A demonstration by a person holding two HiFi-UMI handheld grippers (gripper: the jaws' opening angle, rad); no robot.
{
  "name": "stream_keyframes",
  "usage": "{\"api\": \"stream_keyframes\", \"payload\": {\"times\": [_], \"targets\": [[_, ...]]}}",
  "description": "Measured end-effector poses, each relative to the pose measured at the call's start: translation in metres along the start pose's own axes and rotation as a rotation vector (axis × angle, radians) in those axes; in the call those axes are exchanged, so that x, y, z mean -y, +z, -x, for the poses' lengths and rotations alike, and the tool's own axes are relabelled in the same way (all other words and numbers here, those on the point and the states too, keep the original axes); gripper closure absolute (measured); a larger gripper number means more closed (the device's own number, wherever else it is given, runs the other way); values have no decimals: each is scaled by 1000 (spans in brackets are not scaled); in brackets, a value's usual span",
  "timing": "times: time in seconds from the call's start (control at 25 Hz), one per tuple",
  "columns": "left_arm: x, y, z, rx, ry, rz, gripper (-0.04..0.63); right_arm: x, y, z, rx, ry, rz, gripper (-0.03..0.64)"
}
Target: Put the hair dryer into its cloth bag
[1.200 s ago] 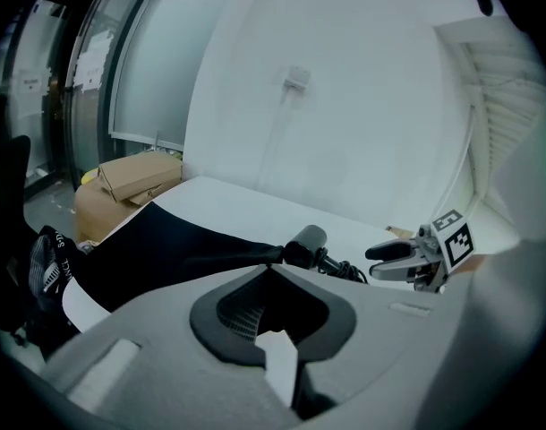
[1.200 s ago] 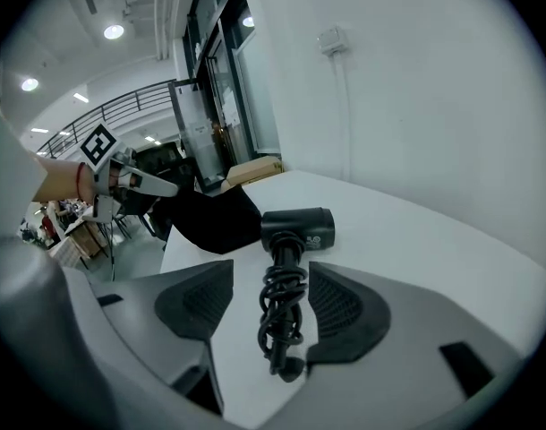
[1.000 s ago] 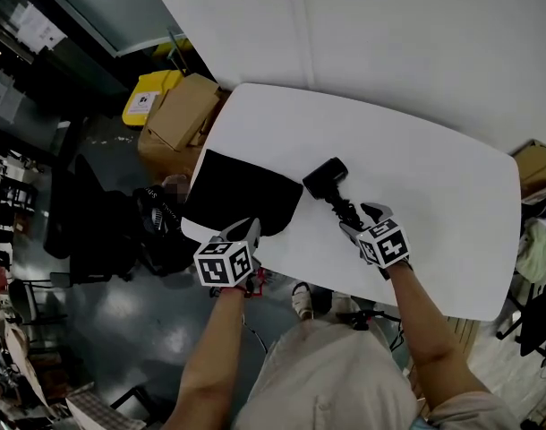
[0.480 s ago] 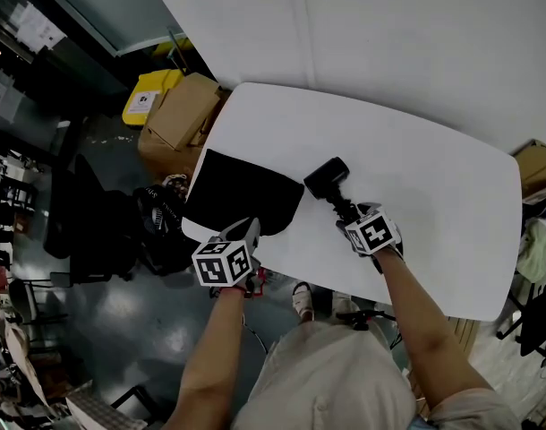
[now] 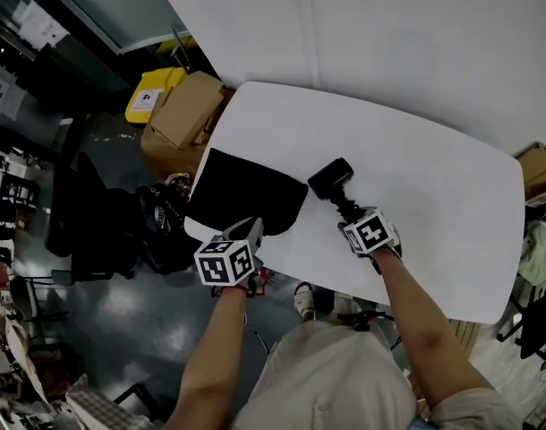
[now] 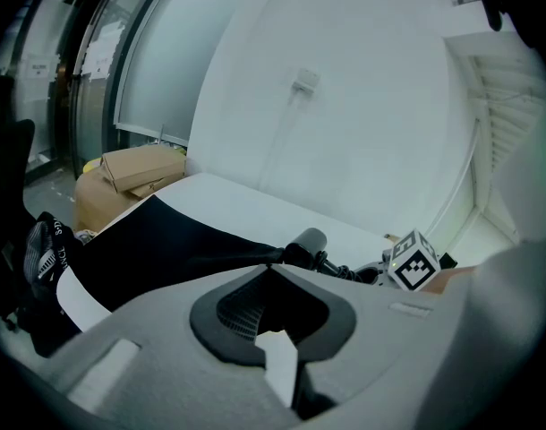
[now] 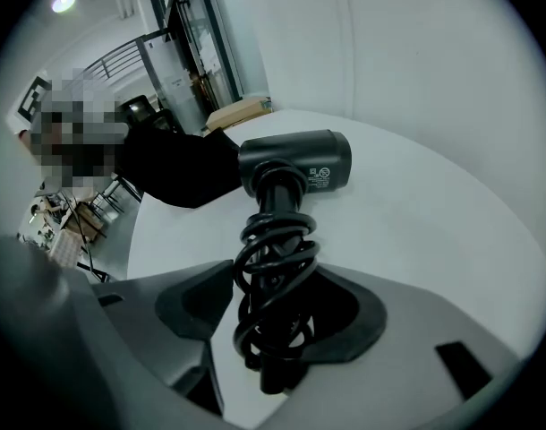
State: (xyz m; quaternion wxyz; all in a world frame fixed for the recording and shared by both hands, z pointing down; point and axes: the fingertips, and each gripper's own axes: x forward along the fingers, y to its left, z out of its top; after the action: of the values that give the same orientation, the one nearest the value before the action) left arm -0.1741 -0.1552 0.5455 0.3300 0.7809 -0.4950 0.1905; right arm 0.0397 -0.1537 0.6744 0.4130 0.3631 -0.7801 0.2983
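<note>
left gripper (image 6: pixel 271 269) pinched on cloth bag (image 6: pixel 166 249); right gripper (image 7: pixel 278 272) lately closing round hair dryer (image 7: pixel 295 164)

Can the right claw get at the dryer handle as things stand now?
Probably yes: the right claw already has the handle, wrapped in its cord, between its jaws, which have just been closing; nothing blocks it.

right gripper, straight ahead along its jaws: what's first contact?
The cord-wrapped handle of the hair dryer. It already sits between the jaws of the right gripper, which have just been closing but don't look clamped yet.
</note>
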Motion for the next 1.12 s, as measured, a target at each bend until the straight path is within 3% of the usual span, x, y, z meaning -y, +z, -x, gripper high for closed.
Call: {"api": "stream_keyframes", "payload": {"times": [0.12, 0.44, 1.12], "targets": [[0, -2, 0, -4, -2, 2, 577, 2, 1, -1, 6, 1, -6, 393], [0, -5, -3, -11, -7, 10, 577, 2, 1, -1, -4, 9, 26, 414], [-3, -4, -2, -16, -17, 24, 578, -2, 0, 7, 15, 51, 16, 423]]}}
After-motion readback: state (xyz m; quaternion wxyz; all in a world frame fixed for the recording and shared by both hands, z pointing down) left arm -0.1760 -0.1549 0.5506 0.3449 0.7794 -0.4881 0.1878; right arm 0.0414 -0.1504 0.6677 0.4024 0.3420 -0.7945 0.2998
